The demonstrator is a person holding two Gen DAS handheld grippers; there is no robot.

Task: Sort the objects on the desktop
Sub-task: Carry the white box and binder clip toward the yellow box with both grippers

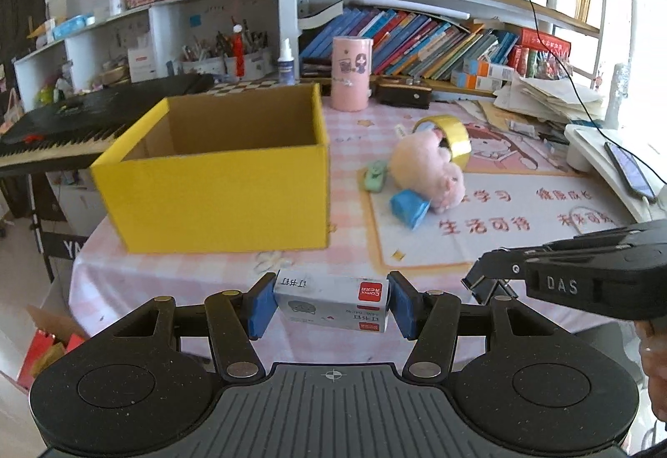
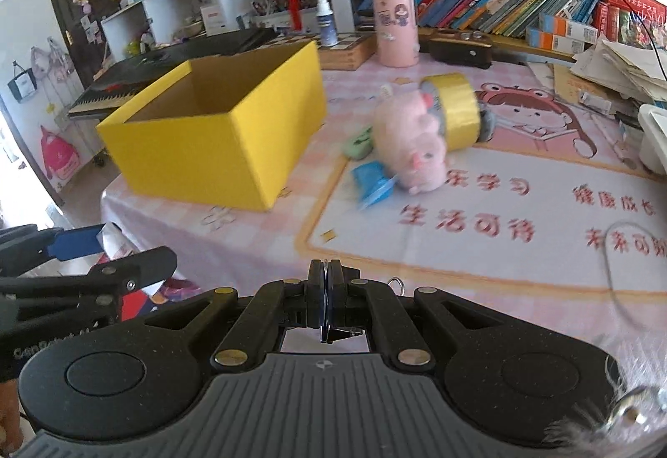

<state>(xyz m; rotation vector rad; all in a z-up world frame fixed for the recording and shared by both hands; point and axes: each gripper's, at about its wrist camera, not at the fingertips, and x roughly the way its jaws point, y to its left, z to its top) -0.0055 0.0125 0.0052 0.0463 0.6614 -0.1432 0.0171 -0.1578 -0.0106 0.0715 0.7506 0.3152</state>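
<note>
**K:** Bookshelves at the back, pink checked worktop in front. What's on it?

**R:** Open yellow box on the left side, nothing visible inside from these angles. Right of it, a small pile: pink plush toy, yellow tape roll touching its far side, green item on its left, blue packet at its near edge. Pink cylinder stands upright behind the box's right corner. Keyboard sits off to the left.

**K:** Left gripper?

**R:** Jaws clamped on a staple box, blue pads pressed on both short ends. White-grey carton, red label. Held above the near worktop edge, in front of the yellow box.

**K:** Right gripper?

**R:** Jaws fully closed, pads touching, nothing between them. It's over the near edge, just right of the left one. Right view is motion-blurred, so the pile's detail is poor there.
</note>
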